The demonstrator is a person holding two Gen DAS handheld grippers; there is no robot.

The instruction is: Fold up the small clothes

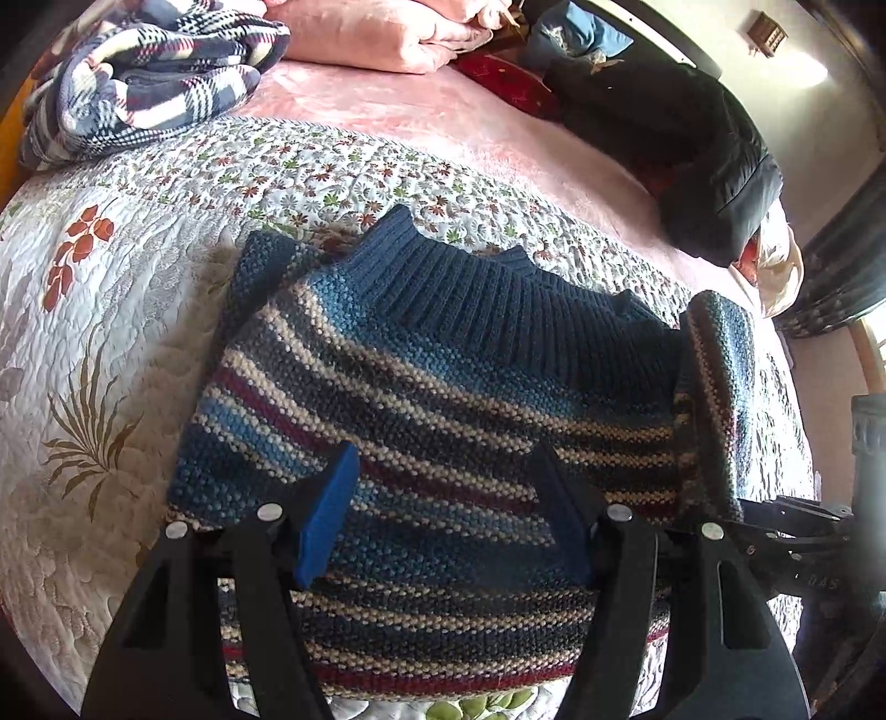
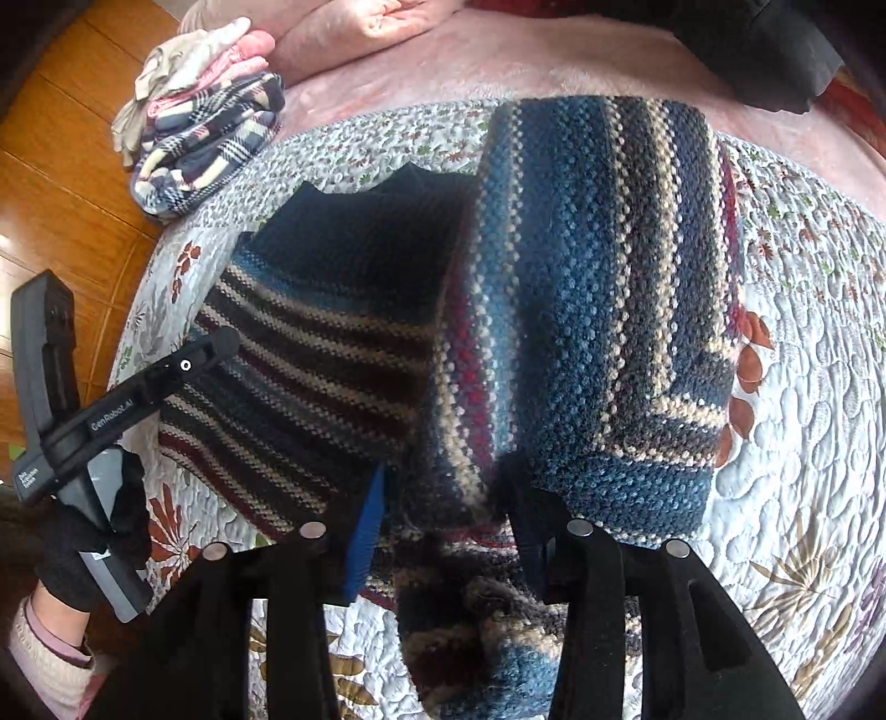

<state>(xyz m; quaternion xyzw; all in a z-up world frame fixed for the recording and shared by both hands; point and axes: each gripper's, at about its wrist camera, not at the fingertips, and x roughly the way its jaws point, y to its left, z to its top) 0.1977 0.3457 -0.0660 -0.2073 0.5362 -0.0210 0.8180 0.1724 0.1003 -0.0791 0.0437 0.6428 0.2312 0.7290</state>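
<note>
Striped knit sweater [image 1: 421,399] lies on the floral quilt [image 1: 111,310] that covers the bed, near the quilt's near edge, ribbed collar [image 1: 476,288] pointing toward the far edge. Its right-hand part is folded up and over the body; seen from the right wrist view this flap [image 2: 598,310] stands raised, stripes running lengthwise.

Left gripper [image 1: 448,509]: jaws apart, hovering over the lower body of the sweater, nothing between the blue pads [image 1: 326,515]. In the right wrist view a gloved hand [image 2: 94,548] holds its handle at the quilt's left edge.

Right gripper [image 2: 443,531]: jaws spread, bunched sweater fabric lying between them; whether the pads actually pinch it I cannot tell.

No containers in view. Plaid fleece [image 1: 149,77] is heaped at the far left corner of the quilt, pink bedding [image 1: 382,33] behind it. Dark jacket [image 1: 681,144] lies at the bed's far right side. Wooden floor [image 2: 66,144] beyond the left edge.
</note>
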